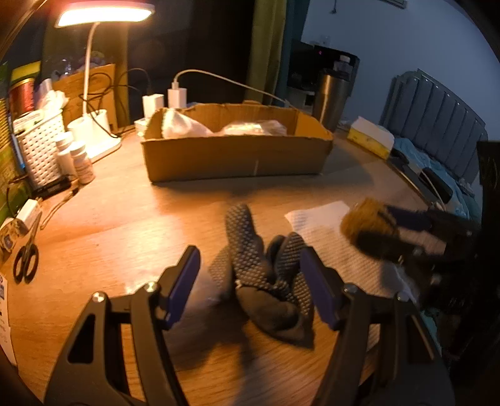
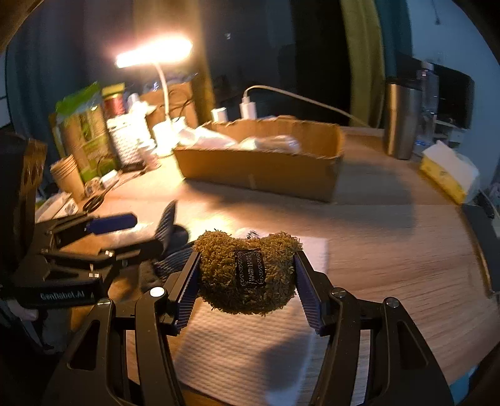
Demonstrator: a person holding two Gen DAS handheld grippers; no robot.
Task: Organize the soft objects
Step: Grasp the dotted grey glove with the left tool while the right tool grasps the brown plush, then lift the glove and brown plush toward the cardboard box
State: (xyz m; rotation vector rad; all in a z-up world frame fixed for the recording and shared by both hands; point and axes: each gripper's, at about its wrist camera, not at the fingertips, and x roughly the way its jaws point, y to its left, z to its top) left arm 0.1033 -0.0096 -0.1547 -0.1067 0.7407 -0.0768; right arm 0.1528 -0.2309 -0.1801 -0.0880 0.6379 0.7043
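Observation:
A dark dotted glove [image 1: 265,274] lies crumpled on the wooden table between the open fingers of my left gripper [image 1: 250,287], which is just above it and holds nothing. My right gripper [image 2: 247,281] is shut on a fuzzy brown pad with a black label [image 2: 247,271], held above a white paper towel [image 2: 250,349]. The right gripper and the pad also show in the left wrist view [image 1: 368,228]. A cardboard box [image 1: 234,153] with white soft items stands further back; it also shows in the right wrist view [image 2: 259,168].
A lit desk lamp [image 1: 103,15], a white basket [image 1: 40,146], small bottles [image 1: 81,162] and scissors [image 1: 26,256] are at the left. A steel tumbler [image 2: 401,118] and a yellow tissue pack [image 2: 447,171] stand at the right, near the table edge.

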